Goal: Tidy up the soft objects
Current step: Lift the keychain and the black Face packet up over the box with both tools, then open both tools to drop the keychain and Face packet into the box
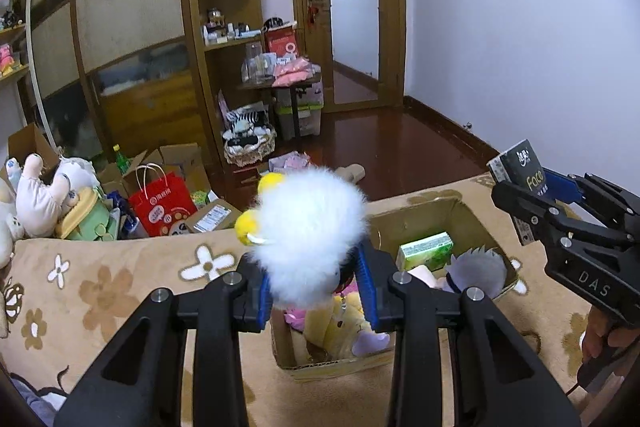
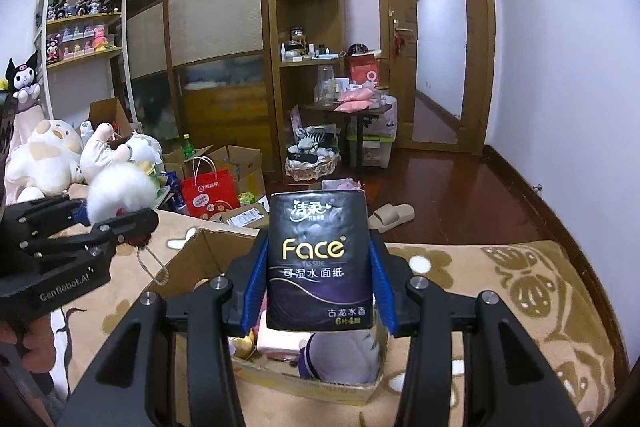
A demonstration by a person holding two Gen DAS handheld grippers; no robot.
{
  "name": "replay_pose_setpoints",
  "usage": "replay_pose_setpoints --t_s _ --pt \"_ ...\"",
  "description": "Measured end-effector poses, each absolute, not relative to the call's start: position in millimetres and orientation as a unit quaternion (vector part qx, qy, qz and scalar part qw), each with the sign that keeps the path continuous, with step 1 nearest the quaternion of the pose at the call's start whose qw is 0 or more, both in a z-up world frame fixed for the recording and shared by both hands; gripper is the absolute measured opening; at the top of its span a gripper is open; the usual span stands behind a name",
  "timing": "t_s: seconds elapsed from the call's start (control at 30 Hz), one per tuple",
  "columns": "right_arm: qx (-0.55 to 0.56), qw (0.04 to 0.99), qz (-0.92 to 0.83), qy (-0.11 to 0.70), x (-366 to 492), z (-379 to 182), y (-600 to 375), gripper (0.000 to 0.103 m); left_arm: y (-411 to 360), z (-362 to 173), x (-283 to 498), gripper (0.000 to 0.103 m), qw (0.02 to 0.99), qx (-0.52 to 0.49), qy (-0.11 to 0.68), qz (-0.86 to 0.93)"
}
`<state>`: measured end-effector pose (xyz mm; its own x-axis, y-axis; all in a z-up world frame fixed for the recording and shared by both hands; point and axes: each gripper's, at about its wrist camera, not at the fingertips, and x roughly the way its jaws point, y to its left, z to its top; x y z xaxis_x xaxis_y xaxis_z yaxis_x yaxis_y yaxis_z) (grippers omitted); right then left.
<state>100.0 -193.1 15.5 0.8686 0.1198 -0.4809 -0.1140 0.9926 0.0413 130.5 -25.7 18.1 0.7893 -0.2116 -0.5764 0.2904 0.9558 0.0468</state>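
Fluffy white toy (image 1: pixel 310 227) with yellow tips clamped between the blue pads of the left tongs (image 1: pixel 316 287), held up in the air over the open cardboard box (image 1: pixel 424 207). Black tissue pack (image 2: pixel 320 259) marked "Face" pinched upright in the right tongs (image 2: pixel 320 287), likewise above the box. Inside the box: a green tissue pack (image 1: pixel 426 249), a grey-haired doll (image 1: pixel 476 269), a yellow plush (image 1: pixel 344 327) and something pink. Box resting on a beige blanket with flower pattern (image 1: pixel 120 287). Beyond the blanket's edge, a red paper bag (image 1: pixel 162 205), more cartons, a heap of plush animals (image 2: pixel 44 155). Slipper (image 2: pixel 390 215) on the dark wooden floor (image 2: pixel 460 195).
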Motion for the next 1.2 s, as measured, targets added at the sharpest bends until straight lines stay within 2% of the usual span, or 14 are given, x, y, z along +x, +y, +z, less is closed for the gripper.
replay_pose_setpoints --t_s 0.37,0.67,0.73,0.8,0.87,0.93,1.07,1.13,1.2 --pt "0.05 0.951 0.074 0.295 129 -32 -207 0.049 -33 -32 155 0.034 0.923 0.078 0.349 -0.143" --pt "0.053 0.943 0.075 0.32 139 -53 -207 0.049 -40 -52 161 0.036 0.911 0.094 0.374 -0.143" --pt "0.053 0.941 0.076 0.325 139 -55 -206 0.049 -41 -53 162 0.041 0.91 0.096 0.378 -0.139" --pt "0.053 0.939 0.078 0.329 140 -56 -205 0.05 -41 -52 161 0.057 0.912 0.101 0.375 -0.132" --pt "0.051 0.938 0.08 0.333 140 -57 -203 0.051 -41 -49 158 0.059 0.916 0.108 0.364 -0.127" --pt "0.05 0.939 0.081 0.332 138 -57 -202 0.062 -40 -48 158 0.066 0.916 0.105 0.366 -0.127" --pt "0.049 0.94 0.078 0.328 135 -55 -202 0.068 -34 -46 158 0.071 0.917 0.098 0.367 -0.12" --pt "0.051 0.941 0.073 0.326 133 -54 -204 0.077 -31 -45 157 0.077 0.918 0.097 0.367 -0.113" --pt "0.056 0.942 0.07 0.323 129 -52 -207 0.082 -29 -43 156 0.082 0.92 0.095 0.364 -0.107"
